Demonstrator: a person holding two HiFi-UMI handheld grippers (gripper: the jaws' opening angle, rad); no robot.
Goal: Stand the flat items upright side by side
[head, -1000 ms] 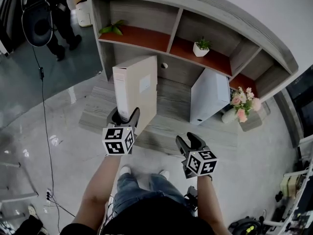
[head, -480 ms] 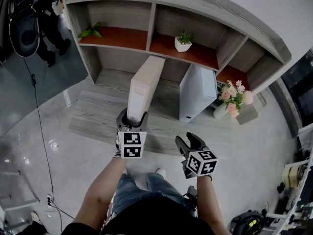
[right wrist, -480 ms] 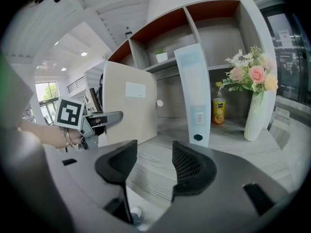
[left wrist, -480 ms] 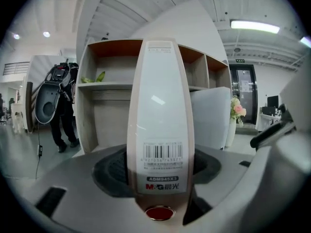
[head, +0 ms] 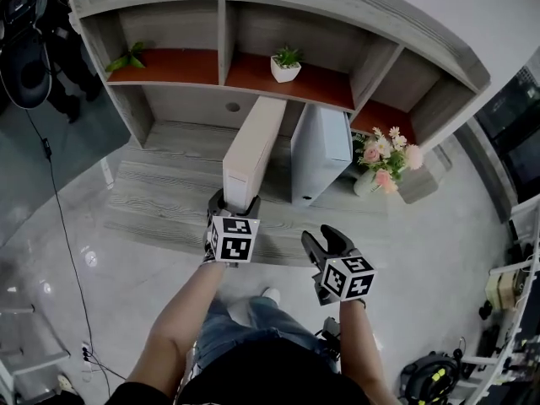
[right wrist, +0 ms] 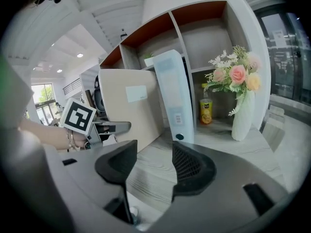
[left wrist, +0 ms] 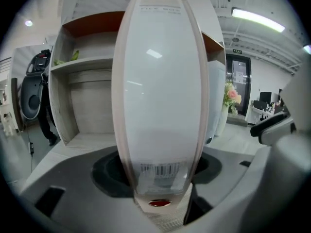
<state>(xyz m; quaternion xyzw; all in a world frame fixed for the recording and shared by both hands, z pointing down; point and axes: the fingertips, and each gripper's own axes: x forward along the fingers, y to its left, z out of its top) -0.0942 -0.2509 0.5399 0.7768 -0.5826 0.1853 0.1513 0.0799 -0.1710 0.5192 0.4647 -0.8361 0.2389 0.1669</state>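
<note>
Left hand-held gripper clamps the near end of the upright beige file box, just left of the white file box. Right hand-held gripper: jaws apart, nothing between.

Beige file box upright, spine forward; white file box upright beside it, on ledge.

Both bare forearms reach forward. The left tool clamps the beige file box by its near end; the right tool hangs empty, jaws apart, seemingly angled slightly down.
</note>
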